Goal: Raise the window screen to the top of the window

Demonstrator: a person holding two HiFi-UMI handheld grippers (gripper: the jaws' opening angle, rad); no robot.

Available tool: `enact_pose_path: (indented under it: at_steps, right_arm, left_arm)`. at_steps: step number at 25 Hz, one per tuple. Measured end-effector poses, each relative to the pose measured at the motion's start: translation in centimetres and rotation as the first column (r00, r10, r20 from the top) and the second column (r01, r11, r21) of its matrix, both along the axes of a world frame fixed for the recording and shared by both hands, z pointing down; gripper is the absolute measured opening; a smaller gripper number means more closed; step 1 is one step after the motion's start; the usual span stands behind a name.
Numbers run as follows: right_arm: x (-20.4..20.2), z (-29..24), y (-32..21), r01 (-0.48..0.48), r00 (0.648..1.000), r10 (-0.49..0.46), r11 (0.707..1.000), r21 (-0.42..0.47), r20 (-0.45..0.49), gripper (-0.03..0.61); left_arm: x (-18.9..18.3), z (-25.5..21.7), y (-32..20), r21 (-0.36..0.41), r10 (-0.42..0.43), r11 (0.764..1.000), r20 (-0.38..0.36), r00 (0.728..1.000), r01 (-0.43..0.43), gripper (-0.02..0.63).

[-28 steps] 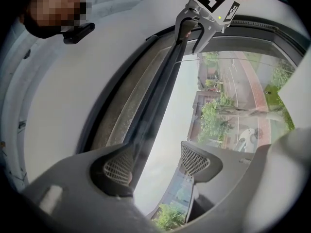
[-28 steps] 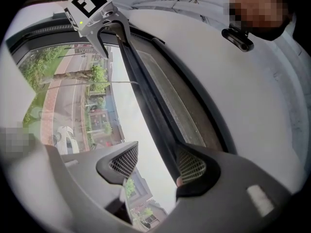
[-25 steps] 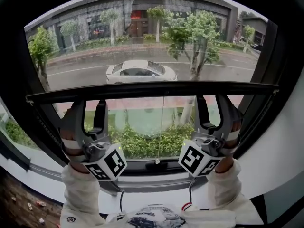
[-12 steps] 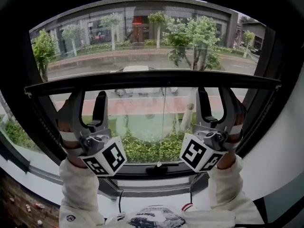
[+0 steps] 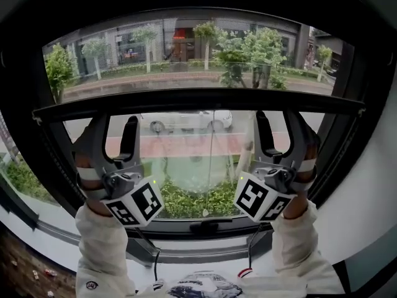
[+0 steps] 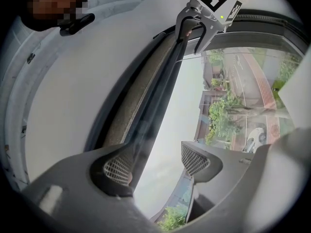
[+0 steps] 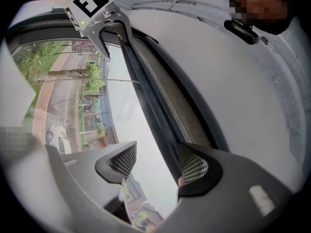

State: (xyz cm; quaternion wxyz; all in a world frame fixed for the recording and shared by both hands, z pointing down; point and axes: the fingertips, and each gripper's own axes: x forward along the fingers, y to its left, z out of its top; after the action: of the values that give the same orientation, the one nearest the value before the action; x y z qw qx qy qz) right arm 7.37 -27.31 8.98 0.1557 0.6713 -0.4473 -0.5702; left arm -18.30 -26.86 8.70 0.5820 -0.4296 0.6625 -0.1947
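Observation:
The window screen (image 5: 186, 48) is a fine mesh above its black bottom bar (image 5: 198, 100), which spans the window about halfway up. My left gripper (image 5: 111, 124) reaches up under the bar's left part, and the bar (image 6: 163, 91) runs between its spread jaws, against only the left pad (image 6: 117, 169). My right gripper (image 5: 280, 121) stands the same way under the bar's right part. Its jaws are opening, with the bar (image 7: 146, 91) between them and against only the right pad (image 7: 193, 168). Each gripper view shows the other gripper far along the bar.
A thin pull cord (image 5: 211, 166) hangs from the bar's middle to just above the window handle (image 5: 205, 226). Black window frame (image 5: 363, 141) closes in both sides, with white wall (image 5: 372, 216) at the right. Outside lie a street, trees and a white car (image 5: 186, 120).
Both grippers and the bar have risen together. More clear glass shows below the bar, and the white car now appears under it instead of above.

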Motion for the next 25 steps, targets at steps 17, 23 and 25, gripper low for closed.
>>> enact_pose_path:
  at_steps: [17,23,25]
  right_arm:
    - [-0.5,-1.8,-0.1,0.029,1.0,-0.029,1.0,0.01,0.006,0.272]
    - [-0.7,-3.6,0.0,0.023,1.0,-0.023,1.0,0.019,0.003,0.272]
    - [-0.7,-4.1,0.0,0.027,1.0,-0.027,0.999,0.02,0.003,0.272]
  left_arm:
    - [-0.2,-2.1,0.0,0.039,0.034,0.999,-0.014,0.999,-0.033,0.31]
    - [-0.4,-4.0,0.1,0.06,0.011,0.998,-0.012,1.0,-0.011,0.31]
    - [-0.4,-4.5,0.1,0.066,0.017,0.998,-0.017,1.0,-0.016,0.31]
